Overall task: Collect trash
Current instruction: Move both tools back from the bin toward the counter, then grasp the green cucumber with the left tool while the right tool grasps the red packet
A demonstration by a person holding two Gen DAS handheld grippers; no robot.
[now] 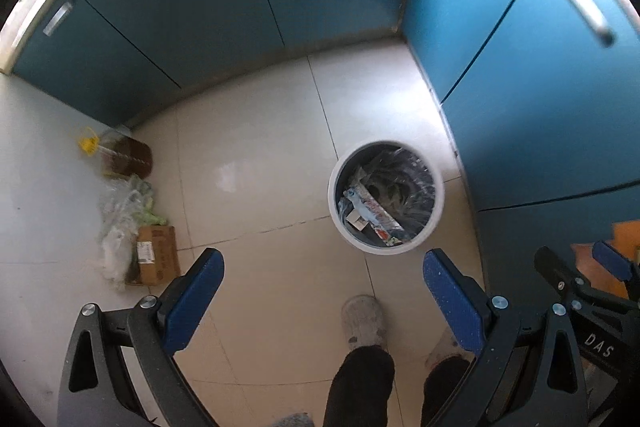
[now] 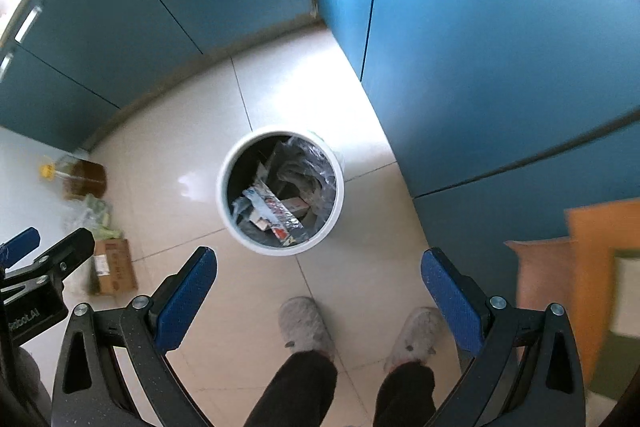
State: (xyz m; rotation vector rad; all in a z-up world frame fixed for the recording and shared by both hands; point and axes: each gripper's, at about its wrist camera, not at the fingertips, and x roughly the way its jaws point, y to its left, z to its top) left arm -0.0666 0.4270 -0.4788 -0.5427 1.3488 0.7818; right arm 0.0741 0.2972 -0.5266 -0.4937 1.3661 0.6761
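Both tools hung spread and empty; the trash bin [image 2: 280,190] stood on the floor [image 2: 180,155] ahead, more squarely before the right tool [image 2: 319,287] than the left tool [image 1: 323,291]

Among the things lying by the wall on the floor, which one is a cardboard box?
The brown cardboard box with a white label, lying nearest the person. Beyond it lie crumpled clear plastic bags, then an oil bottle with a yellow cap beside the blue cabinet.

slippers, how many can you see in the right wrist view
2. One grey slipper is on the tile just below the white bin; the other slipper is to its right, near the blue cabinet.
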